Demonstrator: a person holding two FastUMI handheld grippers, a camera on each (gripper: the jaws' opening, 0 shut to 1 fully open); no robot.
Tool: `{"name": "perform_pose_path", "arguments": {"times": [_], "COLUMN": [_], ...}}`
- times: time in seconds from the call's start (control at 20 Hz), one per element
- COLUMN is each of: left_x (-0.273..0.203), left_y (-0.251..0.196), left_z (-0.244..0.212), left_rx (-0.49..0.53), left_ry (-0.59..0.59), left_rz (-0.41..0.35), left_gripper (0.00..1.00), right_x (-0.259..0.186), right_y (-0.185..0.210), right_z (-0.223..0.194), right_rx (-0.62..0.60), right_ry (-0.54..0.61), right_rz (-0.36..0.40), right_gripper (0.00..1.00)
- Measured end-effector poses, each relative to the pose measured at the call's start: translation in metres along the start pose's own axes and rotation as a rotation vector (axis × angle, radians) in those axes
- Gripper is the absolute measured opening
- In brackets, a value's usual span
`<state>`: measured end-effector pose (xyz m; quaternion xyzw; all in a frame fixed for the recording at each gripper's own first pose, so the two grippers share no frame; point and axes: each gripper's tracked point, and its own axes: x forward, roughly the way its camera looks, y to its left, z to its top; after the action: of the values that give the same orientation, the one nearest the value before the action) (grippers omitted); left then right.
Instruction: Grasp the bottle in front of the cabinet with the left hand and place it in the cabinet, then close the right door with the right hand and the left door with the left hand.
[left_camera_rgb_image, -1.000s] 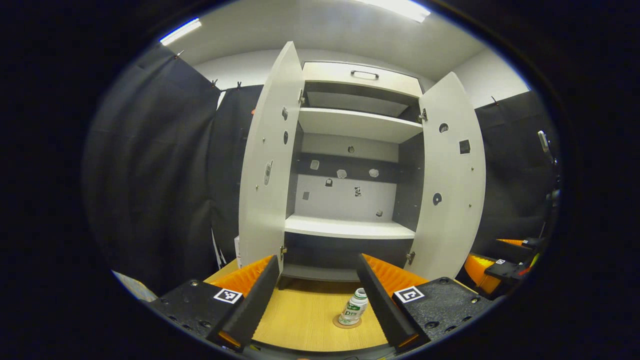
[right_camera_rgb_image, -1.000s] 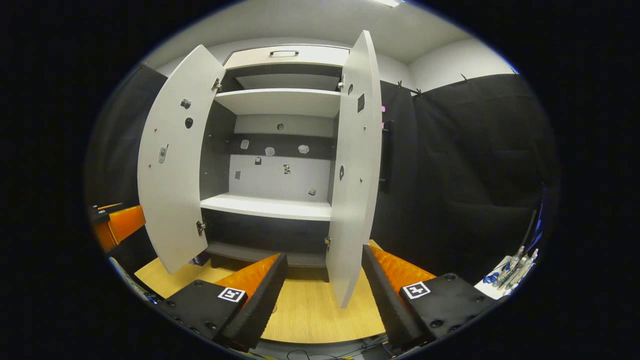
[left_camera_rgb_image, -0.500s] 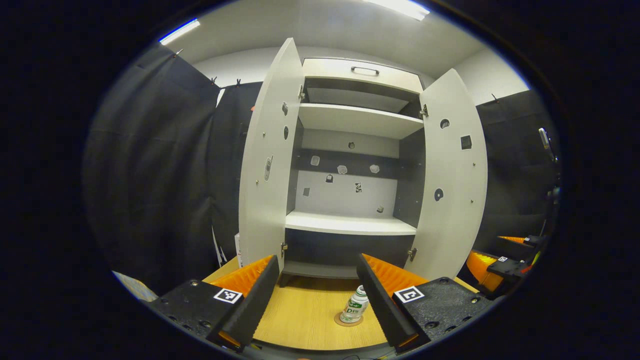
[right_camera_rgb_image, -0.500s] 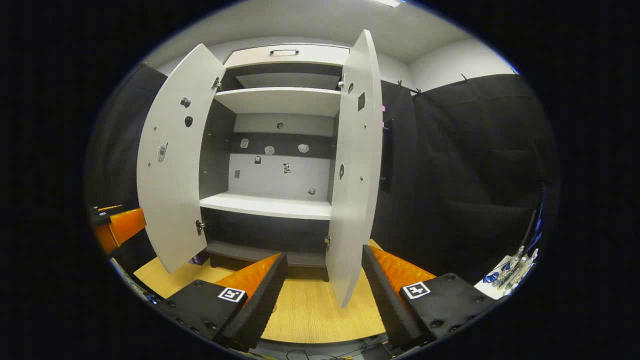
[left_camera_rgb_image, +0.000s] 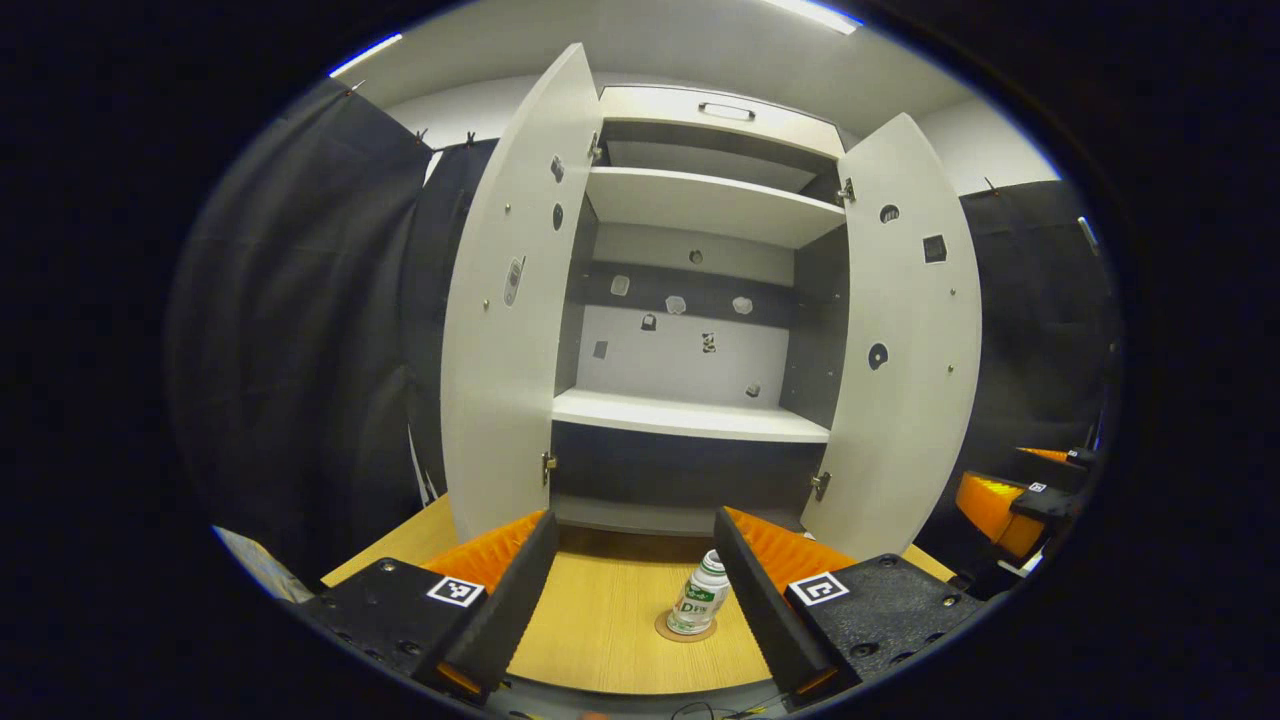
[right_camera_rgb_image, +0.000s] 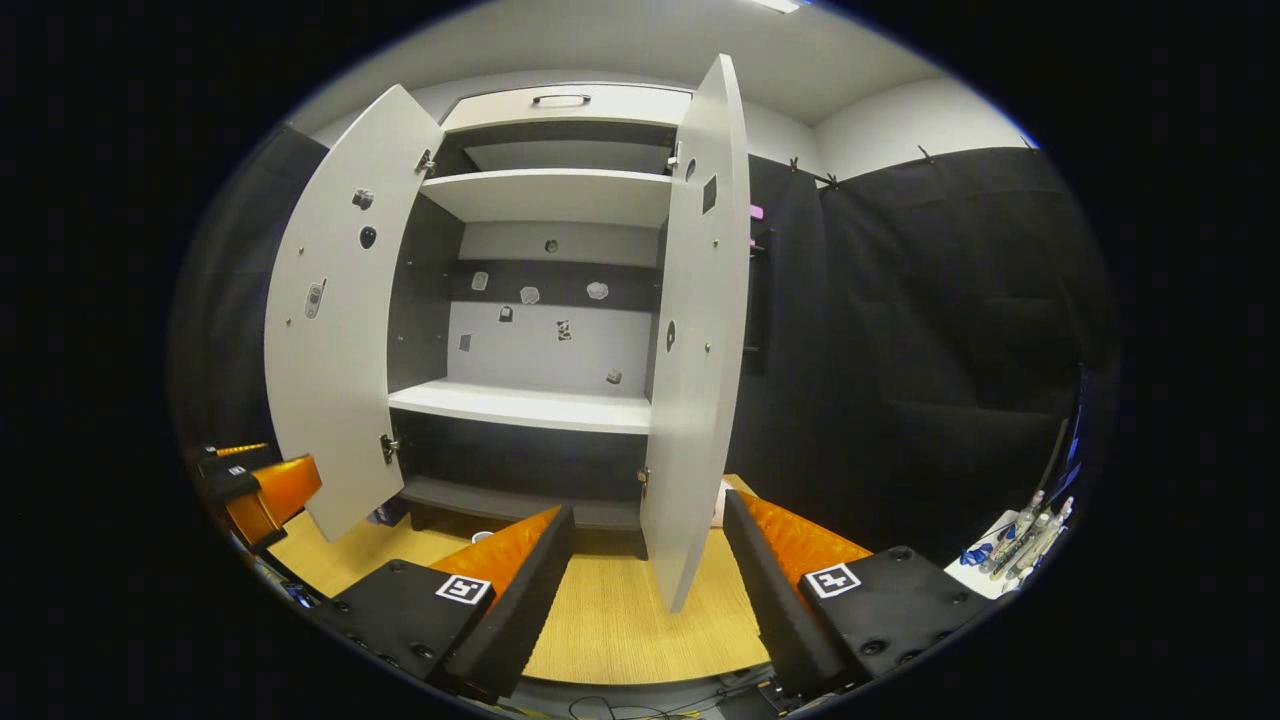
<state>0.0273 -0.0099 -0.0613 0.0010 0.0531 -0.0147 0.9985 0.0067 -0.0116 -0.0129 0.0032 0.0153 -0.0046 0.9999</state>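
A small white bottle (left_camera_rgb_image: 700, 603) with a green label stands on a round coaster on the wooden table (left_camera_rgb_image: 610, 640), in front of the cabinet (left_camera_rgb_image: 690, 410). My left gripper (left_camera_rgb_image: 632, 540) is open; the bottle lies just ahead, close to the right finger's inner side. Both cabinet doors stand open: the left door (left_camera_rgb_image: 505, 300) and the right door (left_camera_rgb_image: 905, 350). In the right gripper view my right gripper (right_camera_rgb_image: 648, 530) is open, with the right door's (right_camera_rgb_image: 695, 330) lower edge hanging between its fingers farther off. The left gripper (right_camera_rgb_image: 260, 485) shows at that view's left edge.
The cabinet's white shelves (left_camera_rgb_image: 690, 415) carry nothing; small stickers dot its back panel. Black cloth walls stand on both sides. The right gripper (left_camera_rgb_image: 1010, 495) shows at the right edge of the left gripper view. Several small items lie on a white surface (right_camera_rgb_image: 1015, 545) at far right.
Both grippers have moved forward toward the cabinet, which looms larger. The bottle sits slightly nearer the middle of the left gripper's gap. Neither gripper's fingers have changed.
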Motion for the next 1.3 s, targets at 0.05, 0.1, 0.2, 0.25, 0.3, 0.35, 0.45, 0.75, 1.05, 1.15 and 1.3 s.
{"name": "perform_pose_path", "arguments": {"times": [0.05,0.1,0.2,0.25,0.3,0.35,0.45,0.75,1.05,1.15,1.3], "left_x": [0.004,0.006,0.014,0.019,0.024,0.028,0.041,0.073,0.106,0.117,0.129], "left_y": [-0.002,-0.004,-0.012,-0.017,-0.024,-0.029,-0.039,-0.072,-0.095,-0.098,-0.098], "left_z": [-0.007,-0.015,-0.029,-0.036,-0.044,-0.054,-0.07,-0.114,-0.161,-0.176,-0.194], "left_rx": [0.002,0.002,-0.008,-0.021,-0.033,-0.042,-0.046,-0.025,-0.011,-0.012,-0.002], "left_ry": [0.015,0.032,0.06,0.074,0.093,0.111,0.151,0.229,0.302,0.329,0.364], "left_rz": [-0.005,-0.012,-0.022,-0.033,-0.047,-0.058,-0.069,-0.12,-0.138,-0.134,-0.112], "left_gripper": [0.96,0.96,0.96,0.96,0.96,0.96,0.96,0.96,0.96,0.96,0.96], "right_x": [0.001,0.001,0.004,0.005,0.006,0.009,0.013,0.029,0.043,0.045,0.051], "right_y": [-0.003,-0.007,-0.015,-0.018,-0.021,-0.025,-0.033,-0.058,-0.083,-0.096,-0.114], "right_z": [-0.001,-0.003,-0.006,-0.009,-0.01,-0.012,-0.015,-0.018,-0.022,-0.021,-0.023], "right_rx": [-0.002,-0.006,-0.009,-0.006,-0.003,-0.001,-0.004,-0.014,-0.015,-0.01,-0.005], "right_ry": [0.003,0.007,0.02,0.027,0.032,0.039,0.049,0.07,0.097,0.098,0.108], "right_rz": [-0.005,-0.011,-0.026,-0.03,-0.033,-0.036,-0.047,-0.074,-0.095,-0.114,-0.144], "right_gripper": [0.98,0.98,0.98,0.98,0.98,0.98,0.98,0.98,0.98,0.98,0.98]}}
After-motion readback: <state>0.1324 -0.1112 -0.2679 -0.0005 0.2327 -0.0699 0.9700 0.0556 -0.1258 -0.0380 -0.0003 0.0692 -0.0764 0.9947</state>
